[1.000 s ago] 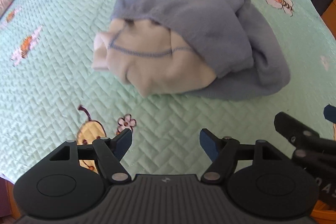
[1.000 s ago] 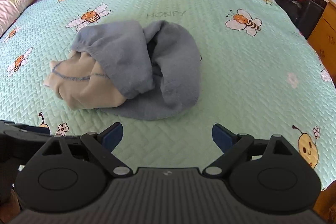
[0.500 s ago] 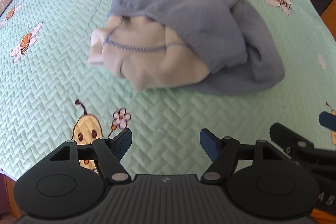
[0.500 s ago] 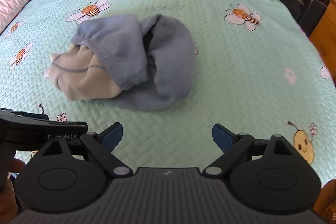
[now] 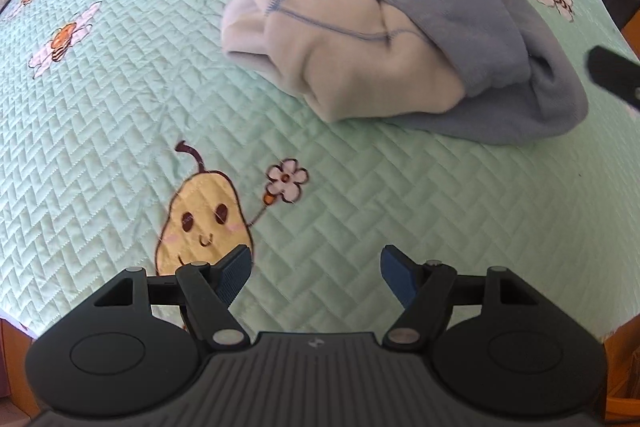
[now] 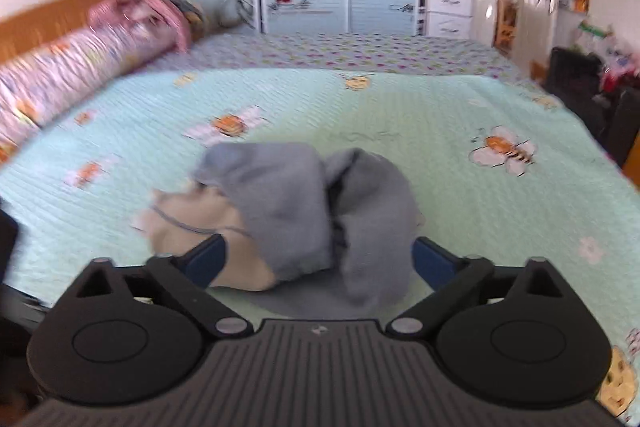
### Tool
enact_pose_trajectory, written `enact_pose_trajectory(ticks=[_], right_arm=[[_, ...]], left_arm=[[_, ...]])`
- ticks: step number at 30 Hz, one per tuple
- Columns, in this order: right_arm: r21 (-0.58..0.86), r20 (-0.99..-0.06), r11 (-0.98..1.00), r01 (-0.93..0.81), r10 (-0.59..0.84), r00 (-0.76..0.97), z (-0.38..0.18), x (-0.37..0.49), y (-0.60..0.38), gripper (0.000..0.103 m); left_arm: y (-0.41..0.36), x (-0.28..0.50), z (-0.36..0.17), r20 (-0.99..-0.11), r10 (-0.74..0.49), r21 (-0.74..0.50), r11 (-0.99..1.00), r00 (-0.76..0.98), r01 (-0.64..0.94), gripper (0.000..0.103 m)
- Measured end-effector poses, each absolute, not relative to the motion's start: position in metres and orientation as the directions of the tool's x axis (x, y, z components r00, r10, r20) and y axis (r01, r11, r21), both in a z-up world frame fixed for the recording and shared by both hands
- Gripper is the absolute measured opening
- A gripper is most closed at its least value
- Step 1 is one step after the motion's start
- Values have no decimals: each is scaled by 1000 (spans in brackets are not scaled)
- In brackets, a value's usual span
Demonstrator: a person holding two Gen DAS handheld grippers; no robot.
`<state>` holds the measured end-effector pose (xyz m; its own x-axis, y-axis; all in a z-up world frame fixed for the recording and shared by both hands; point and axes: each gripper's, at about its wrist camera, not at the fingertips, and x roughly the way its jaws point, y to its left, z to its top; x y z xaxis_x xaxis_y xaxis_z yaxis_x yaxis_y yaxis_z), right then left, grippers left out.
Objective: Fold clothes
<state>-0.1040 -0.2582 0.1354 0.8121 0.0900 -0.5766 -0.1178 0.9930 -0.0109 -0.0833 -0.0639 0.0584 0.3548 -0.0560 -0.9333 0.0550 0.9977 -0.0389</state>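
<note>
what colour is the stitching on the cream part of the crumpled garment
Blue, running along the seam of the cream part of the garment; it shows clearest in the left wrist view.

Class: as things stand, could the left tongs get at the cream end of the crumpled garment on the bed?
Probably yes. The left tongs stand open and empty, with only bare quilt between them and the cream end, which lies uncovered.

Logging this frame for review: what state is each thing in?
blue-and-cream garment: crumpled heap, unfolded, lying on the quilt, not gripped.
left hand-held gripper: open, empty, short of the garment.
right hand-held gripper: open, nothing clamped.
quilt: spread flat.
</note>
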Motion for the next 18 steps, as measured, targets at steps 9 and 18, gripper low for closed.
enact_pose_trajectory(ticks=[9,18], right_arm=[[-227,-550,926,-302,134,824,110,-51,-204,76],[-296,-563,874,-385,165,810,81,-12,-168,72]], left_arm=[[-44,-75,40,-936,-83,-67,996,342,58,74],[-36,-66,29,-939,-99,-82,995,328,63,74]])
